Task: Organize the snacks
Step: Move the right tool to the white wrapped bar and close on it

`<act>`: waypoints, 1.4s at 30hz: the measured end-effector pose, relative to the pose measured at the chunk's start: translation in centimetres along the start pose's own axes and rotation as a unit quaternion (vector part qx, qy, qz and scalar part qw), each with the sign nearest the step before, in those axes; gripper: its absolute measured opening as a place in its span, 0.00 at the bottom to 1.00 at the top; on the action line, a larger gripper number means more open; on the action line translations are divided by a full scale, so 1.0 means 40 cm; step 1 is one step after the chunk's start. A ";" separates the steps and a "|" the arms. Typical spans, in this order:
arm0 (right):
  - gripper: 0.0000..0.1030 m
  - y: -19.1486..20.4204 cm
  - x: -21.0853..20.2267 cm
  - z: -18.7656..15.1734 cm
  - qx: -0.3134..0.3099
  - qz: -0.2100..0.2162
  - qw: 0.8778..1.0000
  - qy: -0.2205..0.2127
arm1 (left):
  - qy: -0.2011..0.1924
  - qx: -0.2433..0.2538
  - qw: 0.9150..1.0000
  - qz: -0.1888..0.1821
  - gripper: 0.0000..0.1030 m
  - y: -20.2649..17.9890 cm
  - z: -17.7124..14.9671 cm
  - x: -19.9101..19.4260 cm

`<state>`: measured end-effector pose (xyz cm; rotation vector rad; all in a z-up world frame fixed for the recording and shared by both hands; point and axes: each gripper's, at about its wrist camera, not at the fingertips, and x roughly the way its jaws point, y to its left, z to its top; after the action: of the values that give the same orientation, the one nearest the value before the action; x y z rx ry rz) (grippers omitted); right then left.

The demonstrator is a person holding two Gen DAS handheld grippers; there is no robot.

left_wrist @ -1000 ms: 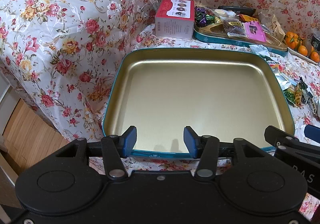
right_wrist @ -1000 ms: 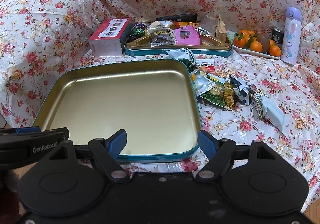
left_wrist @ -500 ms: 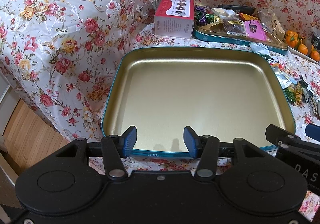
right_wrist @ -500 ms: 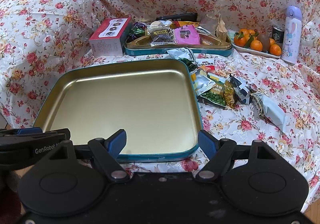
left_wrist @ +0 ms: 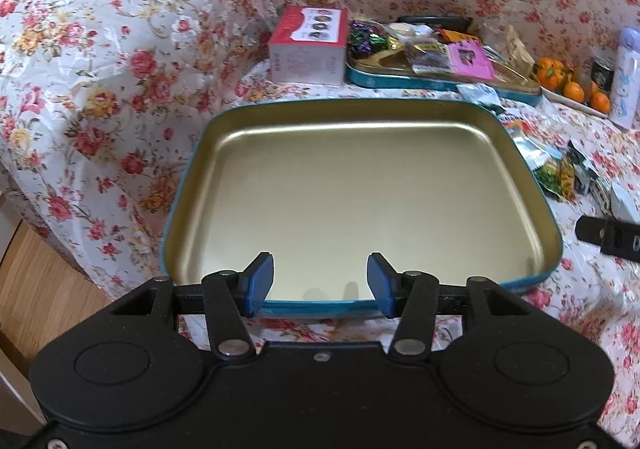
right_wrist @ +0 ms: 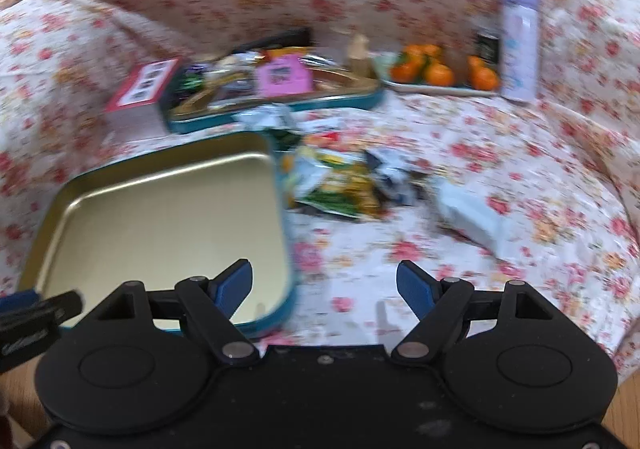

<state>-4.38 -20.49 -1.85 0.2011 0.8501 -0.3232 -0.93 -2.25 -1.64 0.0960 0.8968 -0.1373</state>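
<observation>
Left wrist view shows the left gripper [left_wrist: 320, 283] spread and holding nothing above the near rim of the gold tray [left_wrist: 516, 173], the right gripper [right_wrist: 325, 289] likewise spread and unladen, loose snack packets [right_wrist: 340, 185] beside the tray's right edge, a filled tin [left_wrist: 440, 79] behind.

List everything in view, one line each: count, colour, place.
Empty tin tray: one, teal outside, gold inside, nearest the grippers.
Filled tin tray: one, teal, behind the empty one, holding wrapped snacks.
Box: one, red and white, left of the filled tray.
Loose snack packets: several, green, yellow, silver and white, right of the empty tray.
Oranges: several, orange, on a plate at the back right.
Bottle: one, lilac and white, upright beside the oranges.
Floral cloth: one, white with red flowers, under everything.
Left gripper: open, at the empty tray's near rim.
Right gripper: open, over the tray's right corner.
</observation>
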 end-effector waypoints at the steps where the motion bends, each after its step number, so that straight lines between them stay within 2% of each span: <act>1: 0.80 -0.016 0.007 0.002 0.005 -0.006 1.000 -0.001 | -0.002 0.002 1.000 -0.002 0.55 -0.003 -0.002 0.000; 5: 0.80 -0.041 0.021 0.006 0.007 -0.025 1.000 -0.009 | -0.013 0.007 1.000 -0.002 0.55 -0.005 -0.005 -0.005; 9: 0.80 -0.071 0.034 0.021 0.007 -0.041 0.999 -0.023 | -0.034 0.004 0.999 -0.019 0.55 -0.004 -0.003 -0.025; 14: 0.80 -0.125 0.043 0.040 0.023 -0.050 0.998 -0.034 | -0.052 0.021 0.998 -0.020 0.55 -0.038 -0.003 -0.037; 21: 0.80 -0.194 0.063 0.029 0.048 -0.064 0.996 -0.030 | -0.057 0.052 0.996 -0.054 0.55 -0.149 0.028 -0.056; 26: 0.80 -0.234 0.069 0.021 0.051 -0.058 0.996 -0.046 | -0.061 0.081 0.990 -0.094 0.55 -0.246 0.064 -0.067; 34: 0.80 -0.280 0.099 0.016 0.031 -0.035 0.997 -0.057 | -0.046 0.111 0.980 -0.160 0.55 -0.377 0.081 -0.048; 37: 0.80 -0.291 0.107 0.014 0.020 -0.024 0.998 -0.060 | -0.026 0.111 0.981 -0.155 0.55 -0.413 0.087 -0.006; 42: 0.80 -0.301 0.125 0.014 0.003 -0.006 0.998 -0.067 | 0.026 0.084 0.985 -0.148 0.55 -0.421 0.095 0.067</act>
<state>-5.21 -32.90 -5.86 0.1775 0.7179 -0.3465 0.96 -19.60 -1.81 0.1239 0.9474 -0.4907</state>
